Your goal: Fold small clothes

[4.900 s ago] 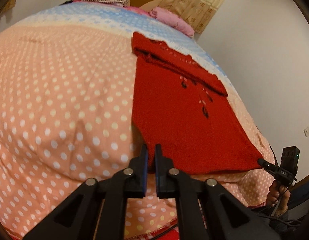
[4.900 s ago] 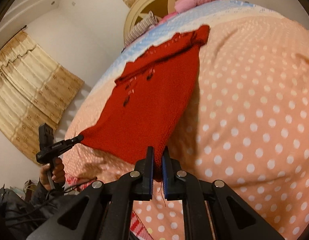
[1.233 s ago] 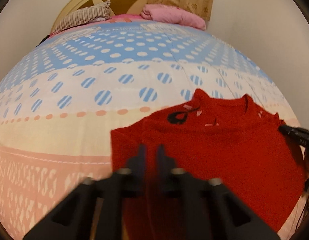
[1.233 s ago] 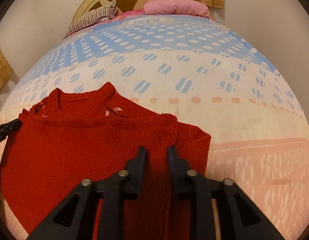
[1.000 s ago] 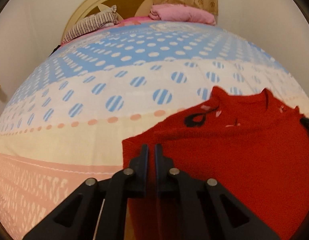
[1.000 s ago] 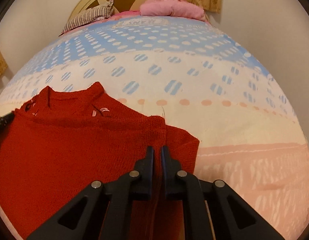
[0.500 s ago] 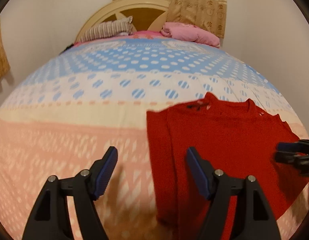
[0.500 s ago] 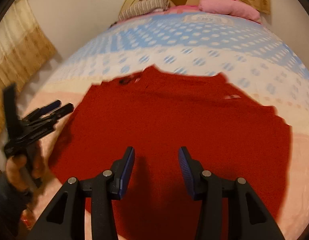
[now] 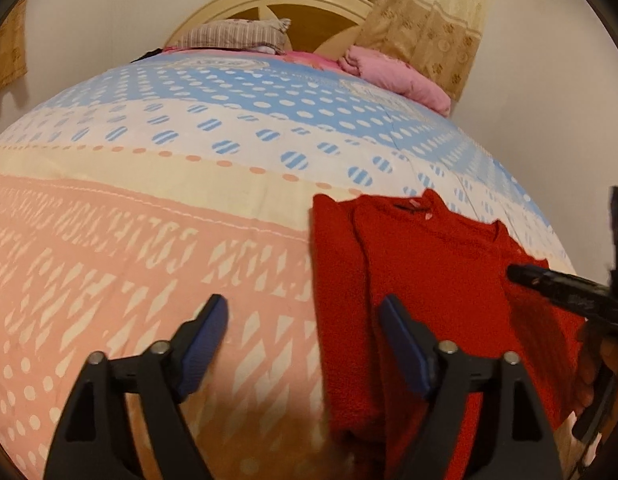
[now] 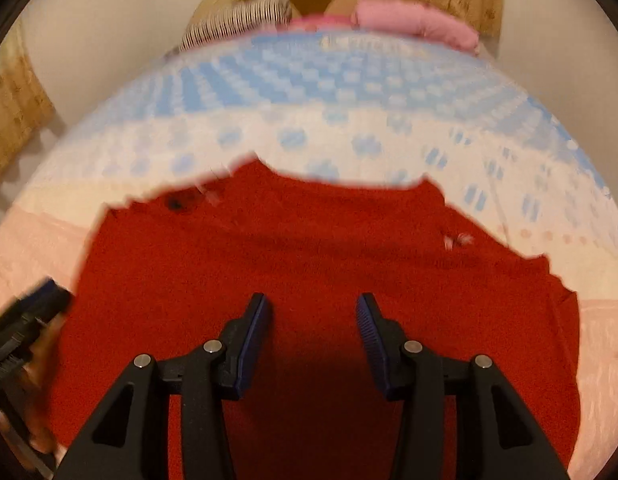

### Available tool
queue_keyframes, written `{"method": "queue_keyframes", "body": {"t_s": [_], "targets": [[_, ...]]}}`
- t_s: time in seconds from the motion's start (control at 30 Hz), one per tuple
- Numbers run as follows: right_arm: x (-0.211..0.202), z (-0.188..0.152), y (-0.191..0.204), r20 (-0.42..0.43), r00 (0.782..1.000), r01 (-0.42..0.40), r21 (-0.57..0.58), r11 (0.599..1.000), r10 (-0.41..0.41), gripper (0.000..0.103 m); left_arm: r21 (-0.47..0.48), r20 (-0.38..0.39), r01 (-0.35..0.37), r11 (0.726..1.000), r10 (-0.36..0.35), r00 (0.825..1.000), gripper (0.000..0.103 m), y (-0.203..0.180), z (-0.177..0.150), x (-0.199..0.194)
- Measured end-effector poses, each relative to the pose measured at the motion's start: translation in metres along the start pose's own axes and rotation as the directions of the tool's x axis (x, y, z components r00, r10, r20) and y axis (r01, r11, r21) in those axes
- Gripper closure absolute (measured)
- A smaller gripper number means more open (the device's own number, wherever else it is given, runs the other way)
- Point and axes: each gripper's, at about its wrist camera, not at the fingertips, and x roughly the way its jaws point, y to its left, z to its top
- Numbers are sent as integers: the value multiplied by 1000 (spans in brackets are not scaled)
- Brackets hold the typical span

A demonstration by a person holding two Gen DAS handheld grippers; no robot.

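Observation:
A small red knit sweater (image 9: 437, 276) lies folded in half on the bed, its collar toward the headboard. My left gripper (image 9: 303, 312) is open and empty, above the sweater's left edge and the bedspread beside it. My right gripper (image 10: 313, 312) is open and empty, above the middle of the sweater (image 10: 309, 248). The right gripper's tip also shows in the left wrist view (image 9: 521, 272) at the sweater's right side. The left gripper shows blurred at the left edge of the right wrist view (image 10: 37, 304).
The bed has a dotted bedspread (image 9: 149, 200) in pink, cream and blue bands. A striped pillow (image 9: 237, 36) and a pink pillow (image 9: 397, 76) lie by the round headboard (image 9: 285, 0). Curtains (image 9: 425, 12) hang behind. A white wall runs along the bed's right side.
Both grippers carried the sweater's hem up to its collar, opened and let go. Since half a second ago both have drawn back a little, still open.

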Motion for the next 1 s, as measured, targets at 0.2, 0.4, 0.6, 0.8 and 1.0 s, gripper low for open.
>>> {"method": "queue_keyframes", "body": {"t_s": [0.2,0.4,0.6,0.8,1.0], "targets": [[38,7,11,-121,986,-111,62,992,118,56,-16,-5,17,1000,-17,1000,13,2,1,2],[55,32,11,-94,995,-23,45,999,27,56,-42,-6,49,998,-49,999,9,7,0,4],[37,24,12,-35,998,-56,47,997,58,55,-73,-10,81,994,-82,997,9,14,-1,3],[-16,-16,35,20,992,-125,-61,990,126,49,-84,-9,116,990,-117,993,9,16,-1,3],[-64,-81,74,49,984,-153,-252,956,170,46,-93,58,195,976,-190,980,3,22,1,-11]]}}
